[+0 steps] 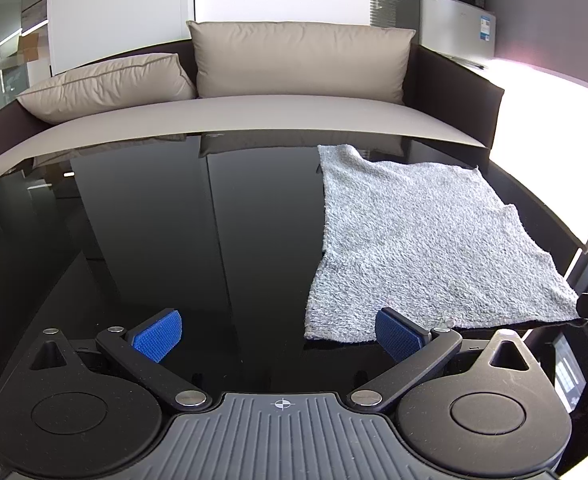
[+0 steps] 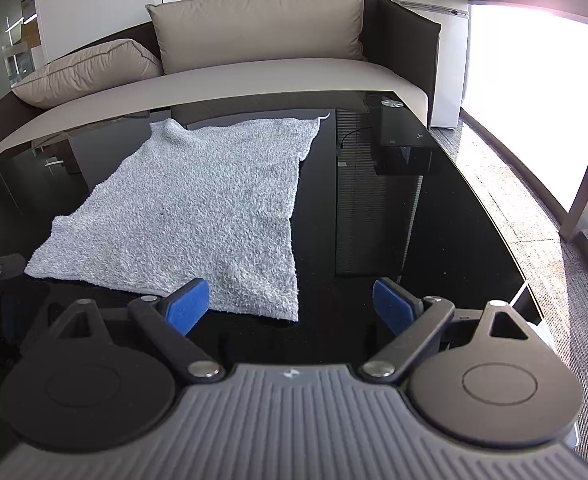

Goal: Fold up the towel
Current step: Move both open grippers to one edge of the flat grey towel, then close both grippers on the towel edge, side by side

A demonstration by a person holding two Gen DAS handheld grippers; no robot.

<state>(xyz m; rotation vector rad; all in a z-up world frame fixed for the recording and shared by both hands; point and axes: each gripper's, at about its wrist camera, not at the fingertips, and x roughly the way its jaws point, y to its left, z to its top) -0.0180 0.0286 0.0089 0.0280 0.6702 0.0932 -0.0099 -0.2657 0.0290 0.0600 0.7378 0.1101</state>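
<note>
Towel [image 2: 182, 208], grey and fluffy, lies spread flat; both tools gape wide, empty.

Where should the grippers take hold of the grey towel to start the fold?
Probably the towel's two near corners, approached from the near table edge: it lies flat and unfolded, and each open gripper, left and right, already faces one corner.

left claw [image 1: 278, 334] gapes wide over the black table [image 1: 174, 240], its right pad at the grey towel's [image 1: 425, 240] near edge.
</note>
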